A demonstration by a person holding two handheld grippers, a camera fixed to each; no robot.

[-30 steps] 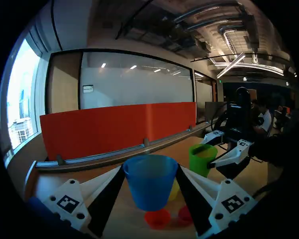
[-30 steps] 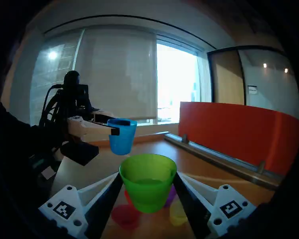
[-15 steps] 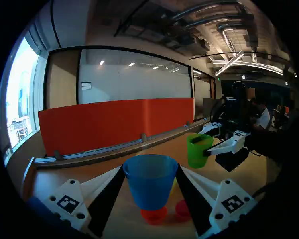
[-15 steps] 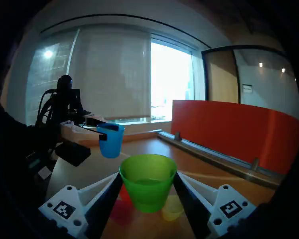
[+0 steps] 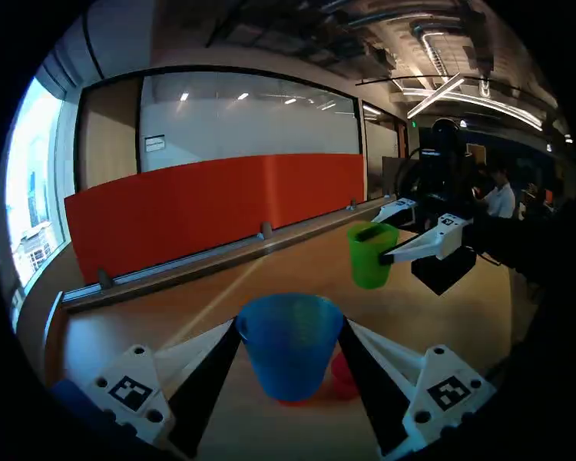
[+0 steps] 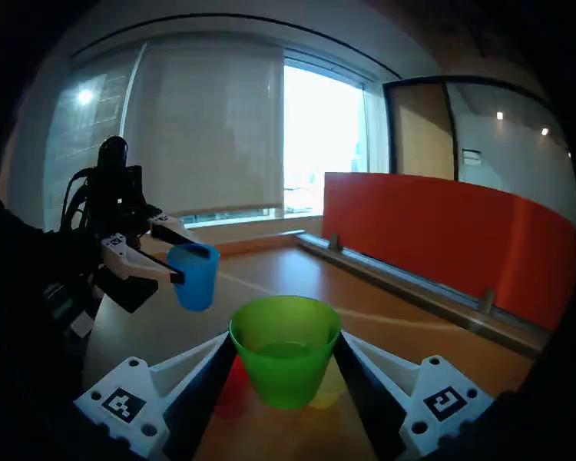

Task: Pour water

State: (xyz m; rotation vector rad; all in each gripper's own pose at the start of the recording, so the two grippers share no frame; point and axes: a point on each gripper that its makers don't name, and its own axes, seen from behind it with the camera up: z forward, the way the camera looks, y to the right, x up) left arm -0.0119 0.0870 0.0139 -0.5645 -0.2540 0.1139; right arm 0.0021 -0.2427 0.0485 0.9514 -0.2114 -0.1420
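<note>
A blue cup (image 5: 289,356) is held upright above the table, and my left gripper (image 5: 289,361) is shut on it. The right gripper view shows that same blue cup (image 6: 194,275) at the left, gripped by the left gripper (image 6: 182,265). My right gripper (image 6: 286,361) is shut on a green cup (image 6: 286,349) with liquid low inside it. In the left gripper view the green cup (image 5: 369,253) hangs at the right in the right gripper (image 5: 380,247). The two cups are held apart over the wooden table (image 5: 211,307).
Small red cups (image 5: 342,376) stand on the table under the blue cup. A red cup (image 6: 230,388) and a yellow one (image 6: 328,388) sit below the green cup. An orange partition (image 5: 211,200) with a metal rail runs along the table's far edge. A person sits at far right (image 5: 499,201).
Both cups have stayed gripped and upright. The two grippers have drawn apart sideways, and each view now looks more down onto the table.
</note>
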